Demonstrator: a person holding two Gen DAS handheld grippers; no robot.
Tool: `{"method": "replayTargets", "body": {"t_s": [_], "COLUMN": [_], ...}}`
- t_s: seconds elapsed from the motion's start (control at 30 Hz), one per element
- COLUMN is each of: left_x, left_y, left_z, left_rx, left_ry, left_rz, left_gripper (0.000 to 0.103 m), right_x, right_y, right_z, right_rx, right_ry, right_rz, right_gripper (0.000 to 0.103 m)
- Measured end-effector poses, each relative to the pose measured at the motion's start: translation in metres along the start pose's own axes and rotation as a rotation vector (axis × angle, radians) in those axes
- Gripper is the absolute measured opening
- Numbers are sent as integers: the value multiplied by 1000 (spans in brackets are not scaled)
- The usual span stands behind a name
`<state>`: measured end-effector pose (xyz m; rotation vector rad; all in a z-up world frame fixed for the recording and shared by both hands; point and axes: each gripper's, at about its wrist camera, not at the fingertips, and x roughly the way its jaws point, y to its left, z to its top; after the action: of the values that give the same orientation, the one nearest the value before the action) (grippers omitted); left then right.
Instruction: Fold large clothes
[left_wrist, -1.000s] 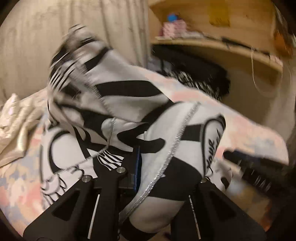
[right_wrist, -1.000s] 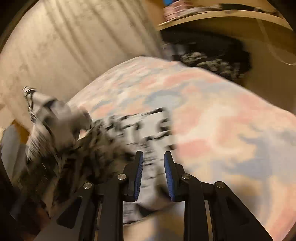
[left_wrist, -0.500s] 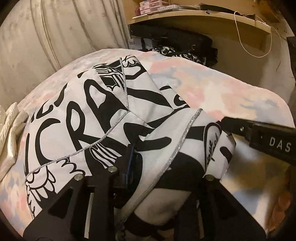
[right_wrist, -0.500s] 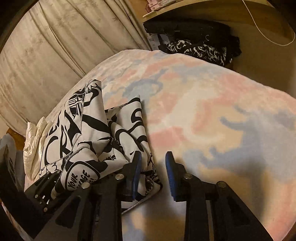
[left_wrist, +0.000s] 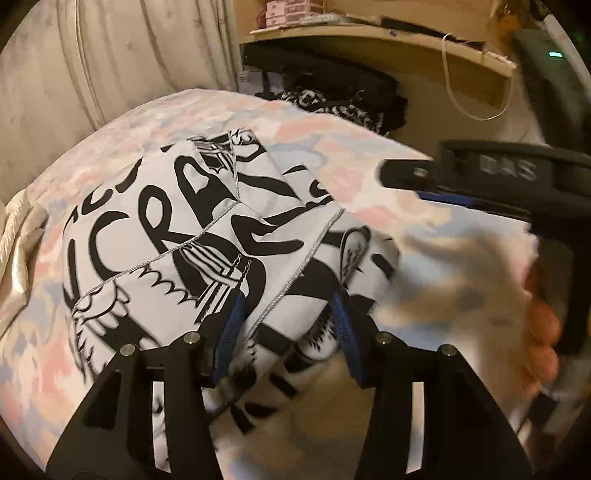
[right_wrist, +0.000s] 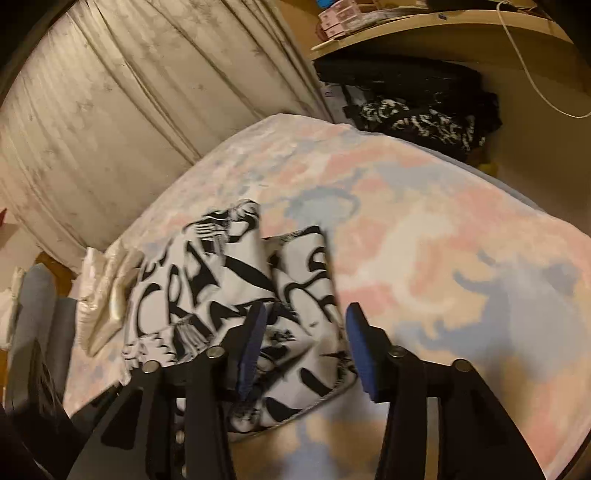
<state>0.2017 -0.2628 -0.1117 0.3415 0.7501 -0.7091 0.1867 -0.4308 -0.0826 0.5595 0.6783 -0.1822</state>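
A pastel bed (right_wrist: 461, 236) fills the room beneath a wooden shelf (right_wrist: 443, 27). The black-and-white garment (left_wrist: 207, 236) lies bunched near its front edge, under the left claw (left_wrist: 286, 314) and right claw (right_wrist: 306, 332), both spread open.

Left hand-held gripper (left_wrist: 288, 317): jaws spread wide, blue-padded fingers (left_wrist: 231, 332) angled forward and down, fabric lying loose in the gap rather than pinched. Right hand-held gripper (right_wrist: 304, 343): jaws likewise spread apart, blue pads (right_wrist: 360, 343) facing inward, pointed forward and down. From the left wrist view the right unit's black body enters from the right edge, with the person's right hand (left_wrist: 543, 332) wrapped around its grip, fingers blurred.
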Motion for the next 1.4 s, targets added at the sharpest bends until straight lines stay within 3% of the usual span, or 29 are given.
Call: {"method": "replayTargets", "body": {"t_s": [0.13,0.3,0.43,0.6,0.83,0.87,0.9,0.93,1.0,1.13,1.23,1.4], "left_x": [-31,-51,-47,-25,-2,0,4,7,11,18,23,41], "left_y": [20,79,133,188,207,208,210,211,210,190,171,145], "left_z": [-4,-9,-22,-43,-46,-46,-45,-43,-37,-22,-16,-10], "left_rx": [-54,-224,-383,-556,-582,-586,-591,-594,-587,-513,-469,-406], "left_ry": [-35,-39,-3,31,8,10,11,13,17,35,52,95], "left_rz": [9,23,21,-50,-75,-71,-68,-70,-68,-44,-8,36], "left_gripper": [46,46,46,45,46,46,45,45,40,30,29,27], "right_x": [4,32,60,102,131,129,128,126,109,59,25,15], "right_y": [7,8,10,15,27,30,34,37,33,18,6,-7], "right_z": [10,18,21,19,33,33,31,32,36,41,38,23], "right_rx": [19,70,71,57,27,7,-20,-55,-40,-31,-34,-27], "right_ry": [88,224,332,472,459,442,416,389,337,213,151,158], "right_rz": [113,207,240,275,295,294,286,270,317,328,270,193], "right_gripper": [49,49,49,49,49,44,26,14,8,5,3,2]}}
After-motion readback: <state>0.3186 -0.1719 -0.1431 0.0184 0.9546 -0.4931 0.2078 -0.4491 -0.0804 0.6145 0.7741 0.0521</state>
